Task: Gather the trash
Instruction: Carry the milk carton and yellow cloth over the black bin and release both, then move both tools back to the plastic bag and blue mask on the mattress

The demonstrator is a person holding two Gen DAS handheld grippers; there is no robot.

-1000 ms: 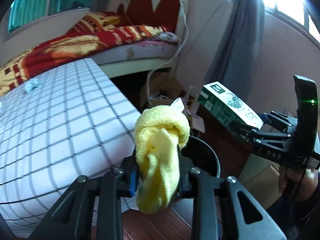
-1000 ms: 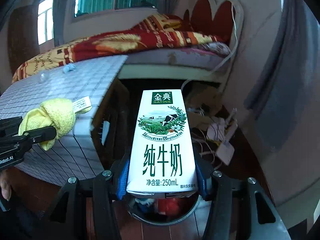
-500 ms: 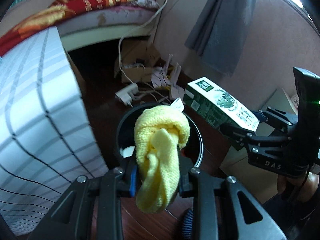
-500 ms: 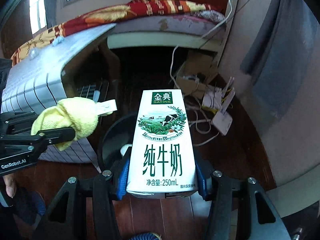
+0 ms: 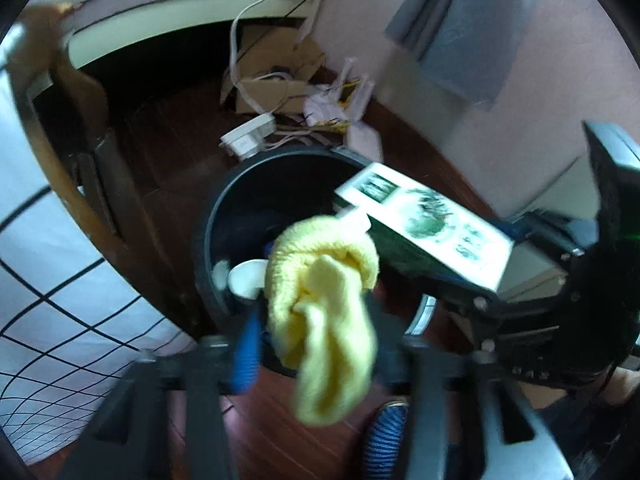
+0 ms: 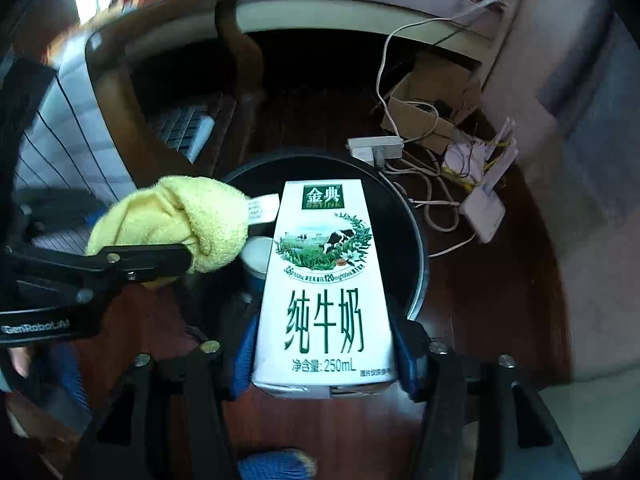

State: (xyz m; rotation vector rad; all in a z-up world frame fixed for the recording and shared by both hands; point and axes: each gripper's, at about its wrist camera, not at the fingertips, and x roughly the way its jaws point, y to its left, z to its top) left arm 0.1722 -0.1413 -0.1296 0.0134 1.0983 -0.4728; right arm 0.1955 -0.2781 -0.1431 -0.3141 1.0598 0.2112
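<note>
The left gripper (image 5: 320, 344) is clamped on a bunched yellow cloth (image 5: 320, 292), which bulges above the jaws and droops below them, so the pinch sits near its middle. The right gripper (image 6: 324, 344) is closed on the lower end of a milk carton (image 6: 324, 280), its blue pads (image 6: 244, 360) pressing the two side faces; that low hold leaves most of the carton sticking forward, free to fall away on release. Both loads hang over the open mouth of a black bin (image 6: 416, 240) on the wooden floor (image 6: 500, 280), the cloth near the left of the opening and the carton across its middle, the two almost touching at the cloth's white tag (image 6: 262, 208). They look brought here together so one release each sends them in. Inside the bin a white cup (image 5: 248, 276) already lies near the wall. Just behind the bin lies a power strip (image 6: 376, 148) with tangled cables (image 6: 432, 200) and a cardboard box (image 6: 432, 92), close enough that a carton bouncing off the rim could land among them. To the left stands a table under a checked cloth (image 5: 60, 280).
</note>
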